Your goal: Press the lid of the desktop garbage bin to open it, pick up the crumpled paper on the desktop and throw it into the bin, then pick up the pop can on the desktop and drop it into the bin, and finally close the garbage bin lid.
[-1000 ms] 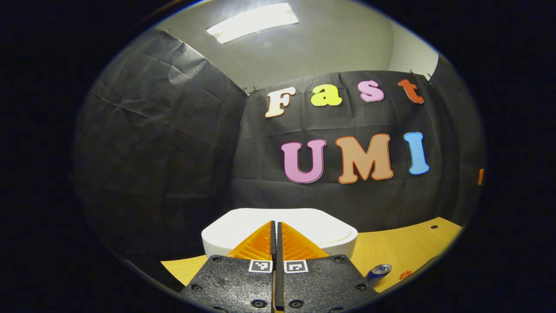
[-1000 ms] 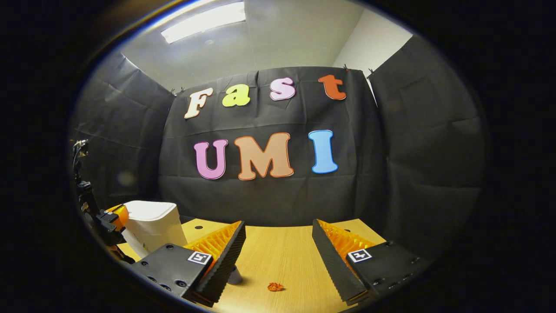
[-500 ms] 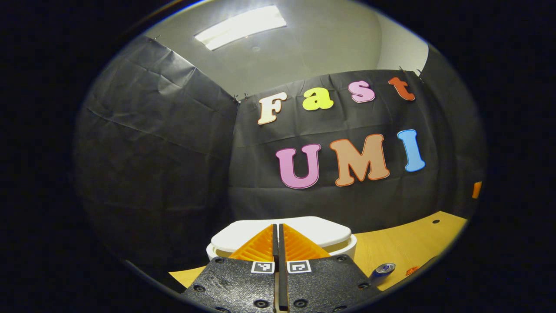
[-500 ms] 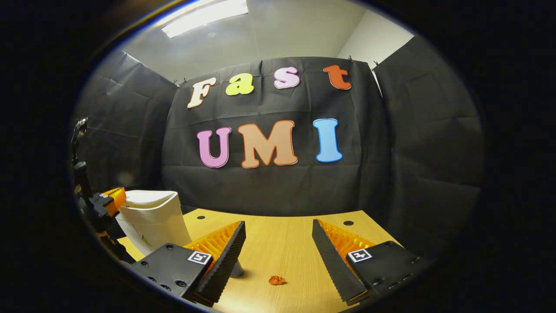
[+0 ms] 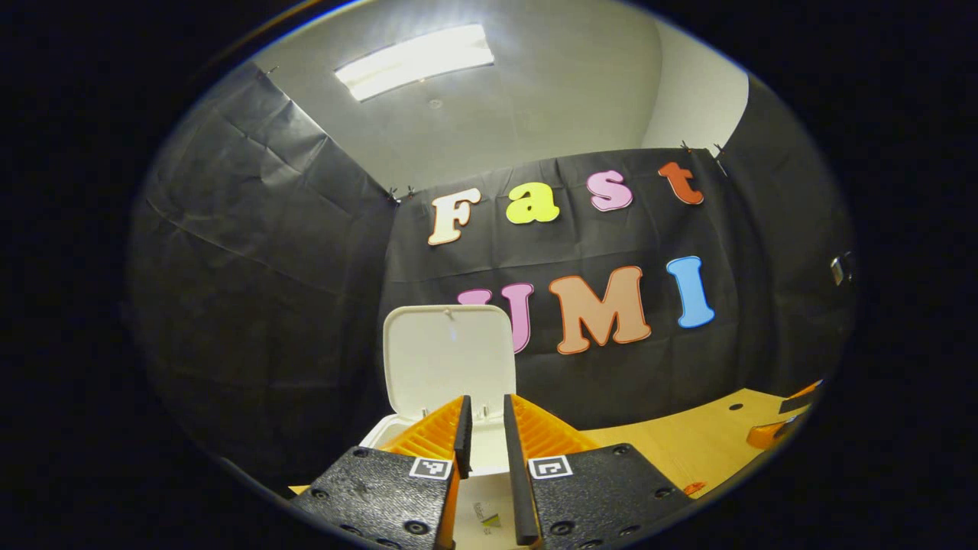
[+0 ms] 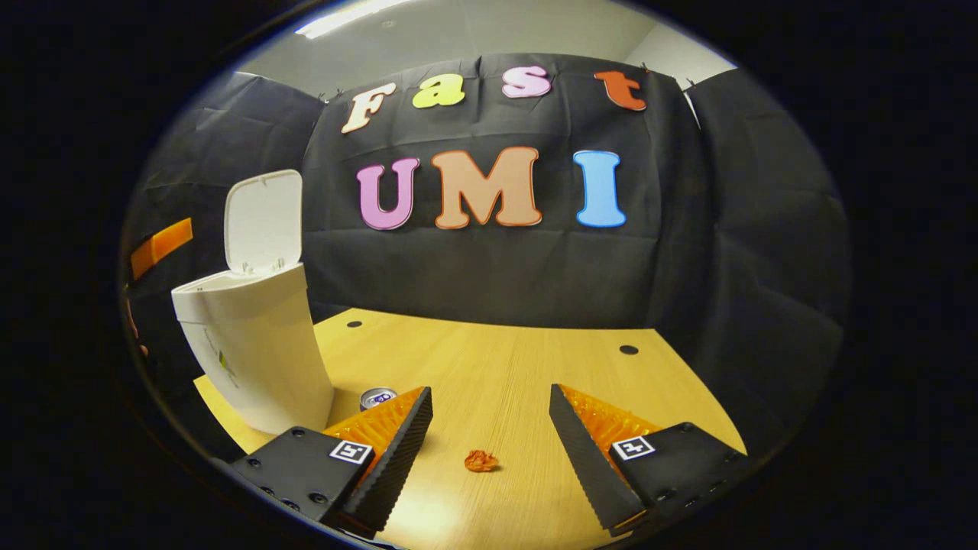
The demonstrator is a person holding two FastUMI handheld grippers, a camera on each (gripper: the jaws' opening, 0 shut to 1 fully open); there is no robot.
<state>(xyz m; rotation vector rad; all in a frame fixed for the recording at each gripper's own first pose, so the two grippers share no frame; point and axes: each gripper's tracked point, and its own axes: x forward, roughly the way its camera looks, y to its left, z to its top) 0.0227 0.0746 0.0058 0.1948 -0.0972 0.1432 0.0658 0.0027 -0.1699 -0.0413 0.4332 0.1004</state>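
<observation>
Bin [image 6: 252, 344], white, standing at the left of the wooden surface [image 6: 497, 367] in the right gripper view, lid [image 6: 262, 221] swung up and upright at the back edge, mouth uncovered. Just right of the bin's foot, pop can [image 6: 377, 397], top end showing, partly hidden behind one finger of the right tongs [image 6: 489, 439]. Further right, crumpled paper [image 6: 480, 461], small and orange, lying on the surface in the gap between those fingers, touching neither. Right tongs spread wide, holding nothing, hovering above the surface.

Seen from the left gripper view: raised lid [image 5: 449, 359] straight ahead, its inner face toward the camera, bin body [image 5: 481, 454] close below. Left tongs [image 5: 484, 428] parted only by a narrow slit, nothing between the fingers, tips poised over the bin's front rim; contact with the rim cannot be told. Off to the right, strip of surface [image 5: 688, 447], and at its lower edge a small orange scrap [image 5: 694, 487], probably the paper.
</observation>
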